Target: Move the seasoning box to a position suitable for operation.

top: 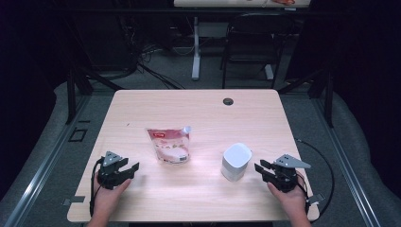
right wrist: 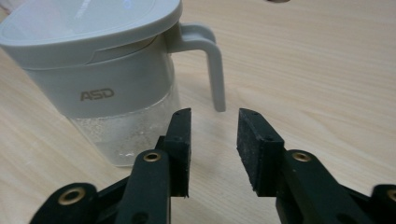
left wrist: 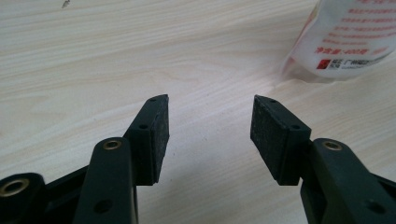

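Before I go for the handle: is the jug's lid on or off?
On. The grey lid sits flat across the jug top, covering the rim, and in the high view the jug stands upright with its top closed.

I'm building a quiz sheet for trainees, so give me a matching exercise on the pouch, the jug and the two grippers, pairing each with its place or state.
Things:
1. pouch
2. jug
3. left gripper
4. right gripper

Descriptions:
A. stands upright with a white lid and a side handle
B. lies flat near the table's middle, spout at its top corner
C. jaws open, empty, aimed at the jug
D. jaws open, empty, at the table's near left

Pairs: 1-B, 2-A, 3-D, 4-C
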A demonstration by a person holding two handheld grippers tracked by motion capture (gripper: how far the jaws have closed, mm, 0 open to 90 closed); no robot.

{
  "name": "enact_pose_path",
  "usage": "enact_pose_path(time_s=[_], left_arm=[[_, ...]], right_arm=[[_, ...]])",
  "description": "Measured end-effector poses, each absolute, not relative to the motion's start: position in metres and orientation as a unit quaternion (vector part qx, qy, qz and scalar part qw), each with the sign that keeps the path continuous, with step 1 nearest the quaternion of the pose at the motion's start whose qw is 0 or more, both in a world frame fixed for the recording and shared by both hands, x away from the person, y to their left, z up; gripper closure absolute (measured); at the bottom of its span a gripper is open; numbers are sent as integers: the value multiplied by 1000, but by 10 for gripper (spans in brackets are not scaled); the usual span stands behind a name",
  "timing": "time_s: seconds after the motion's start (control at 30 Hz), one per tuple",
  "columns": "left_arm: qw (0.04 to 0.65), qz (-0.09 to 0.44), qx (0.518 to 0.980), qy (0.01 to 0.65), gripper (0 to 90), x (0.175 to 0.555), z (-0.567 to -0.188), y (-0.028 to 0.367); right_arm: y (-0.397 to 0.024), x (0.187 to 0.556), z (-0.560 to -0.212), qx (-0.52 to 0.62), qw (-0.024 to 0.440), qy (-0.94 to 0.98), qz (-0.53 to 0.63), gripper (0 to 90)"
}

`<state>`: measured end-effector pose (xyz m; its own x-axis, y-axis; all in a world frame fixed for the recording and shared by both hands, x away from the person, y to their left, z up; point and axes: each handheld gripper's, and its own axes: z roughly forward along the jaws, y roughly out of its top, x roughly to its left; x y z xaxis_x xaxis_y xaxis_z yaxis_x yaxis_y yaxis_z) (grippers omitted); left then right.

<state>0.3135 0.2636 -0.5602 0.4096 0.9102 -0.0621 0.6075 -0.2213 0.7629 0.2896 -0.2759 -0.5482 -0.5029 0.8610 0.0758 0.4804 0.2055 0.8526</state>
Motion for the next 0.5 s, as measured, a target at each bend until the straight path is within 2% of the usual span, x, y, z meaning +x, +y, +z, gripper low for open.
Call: enact_pose_path(time_s=[0.13, 0.5], left_arm=[[367, 204, 754, 505, 474, 310, -559, 264], [365, 195, 760, 501, 488, 310, -561, 265]], right_arm=[[-273, 294, -549, 444, 223, 753, 431, 699], [-262, 317, -550, 429, 229, 758, 434, 676]])
